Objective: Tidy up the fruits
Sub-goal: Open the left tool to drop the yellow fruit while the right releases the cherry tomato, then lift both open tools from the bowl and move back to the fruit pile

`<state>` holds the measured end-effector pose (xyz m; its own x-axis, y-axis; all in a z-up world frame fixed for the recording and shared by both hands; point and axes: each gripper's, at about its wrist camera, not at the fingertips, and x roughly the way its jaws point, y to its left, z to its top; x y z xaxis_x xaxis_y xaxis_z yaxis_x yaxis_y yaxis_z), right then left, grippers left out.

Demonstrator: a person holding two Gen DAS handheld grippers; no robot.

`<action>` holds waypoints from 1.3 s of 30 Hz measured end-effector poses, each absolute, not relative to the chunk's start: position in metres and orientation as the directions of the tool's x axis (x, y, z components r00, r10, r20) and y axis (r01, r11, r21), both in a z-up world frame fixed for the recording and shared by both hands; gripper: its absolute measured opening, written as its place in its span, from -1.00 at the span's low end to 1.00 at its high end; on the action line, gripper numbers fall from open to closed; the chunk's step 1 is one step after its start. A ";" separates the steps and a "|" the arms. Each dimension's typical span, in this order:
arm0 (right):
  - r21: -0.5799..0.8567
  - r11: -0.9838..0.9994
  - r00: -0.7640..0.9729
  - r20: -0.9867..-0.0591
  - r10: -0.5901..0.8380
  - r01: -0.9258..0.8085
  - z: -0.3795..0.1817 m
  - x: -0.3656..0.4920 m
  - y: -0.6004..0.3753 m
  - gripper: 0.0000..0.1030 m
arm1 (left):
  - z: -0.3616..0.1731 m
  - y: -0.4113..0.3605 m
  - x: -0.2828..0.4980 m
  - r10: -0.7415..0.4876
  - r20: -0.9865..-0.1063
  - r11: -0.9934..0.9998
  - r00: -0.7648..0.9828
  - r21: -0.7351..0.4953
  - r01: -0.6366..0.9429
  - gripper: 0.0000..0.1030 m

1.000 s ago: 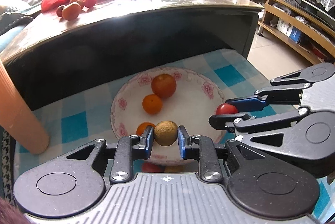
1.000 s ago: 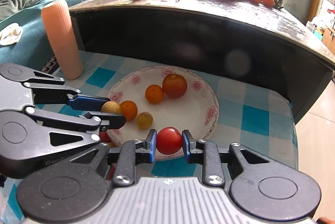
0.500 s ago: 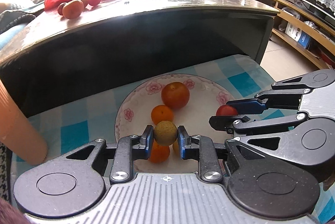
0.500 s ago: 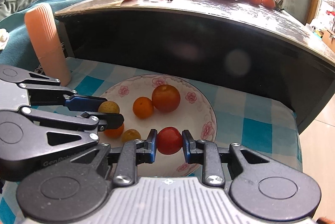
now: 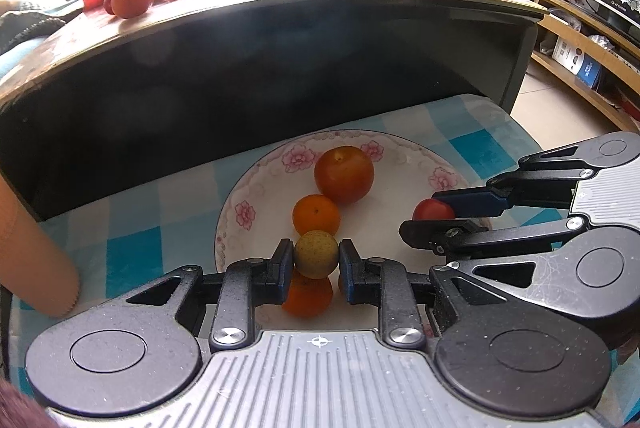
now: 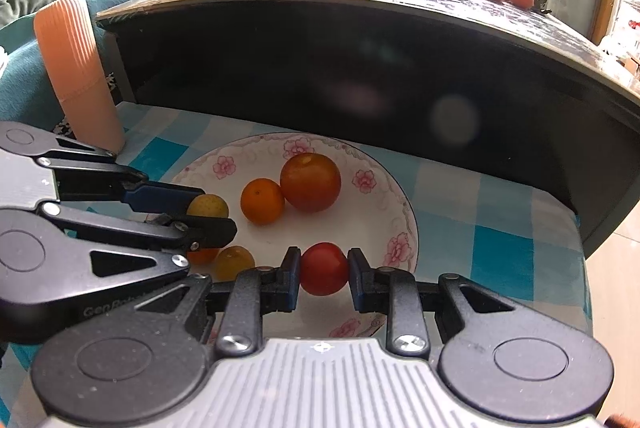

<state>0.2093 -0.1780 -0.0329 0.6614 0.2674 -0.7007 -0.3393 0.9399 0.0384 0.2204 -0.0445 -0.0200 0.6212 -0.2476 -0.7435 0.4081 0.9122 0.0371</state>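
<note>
Left wrist: left gripper (image 5: 316, 262) clamps the yellow-green fruit (image 5: 316, 254), now further in over the plate (image 5: 240, 196) than 1 s ago.

Right wrist: right gripper (image 6: 324, 274) grips the red tomato (image 6: 324, 269), also advanced over the plate; release looks next.

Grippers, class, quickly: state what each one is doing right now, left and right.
Left gripper: closed on a small yellow-green round fruit, over the floral plate.
Right gripper: closed on a red tomato, over the same plate.

orange fruit (image 5: 308, 298) half hidden under left tool (image 5: 316, 262), peach cylinder (image 5: 30, 252) cut off
</note>
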 end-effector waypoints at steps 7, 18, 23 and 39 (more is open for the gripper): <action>0.036 0.939 0.657 -0.706 0.265 -0.341 -0.037 0.213 -0.178 -0.20 | -0.022 -0.044 0.223 -0.243 -0.749 0.916 0.616 0.033 0.401 -0.35; 0.043 0.939 0.656 -0.705 0.271 -0.342 -0.036 0.213 -0.180 -0.20 | -0.020 -0.043 0.224 -0.236 -0.744 0.920 0.625 0.035 0.390 -0.18; 0.048 0.940 0.659 -0.701 0.273 -0.338 -0.036 0.212 -0.182 -0.14 | -0.018 -0.040 0.224 -0.237 -0.738 0.923 0.632 0.033 0.384 -0.08; 0.046 0.941 0.667 -0.694 0.271 -0.335 -0.023 0.201 -0.181 -0.10 | -0.006 -0.035 0.214 -0.236 -0.731 0.924 0.640 0.036 0.382 0.04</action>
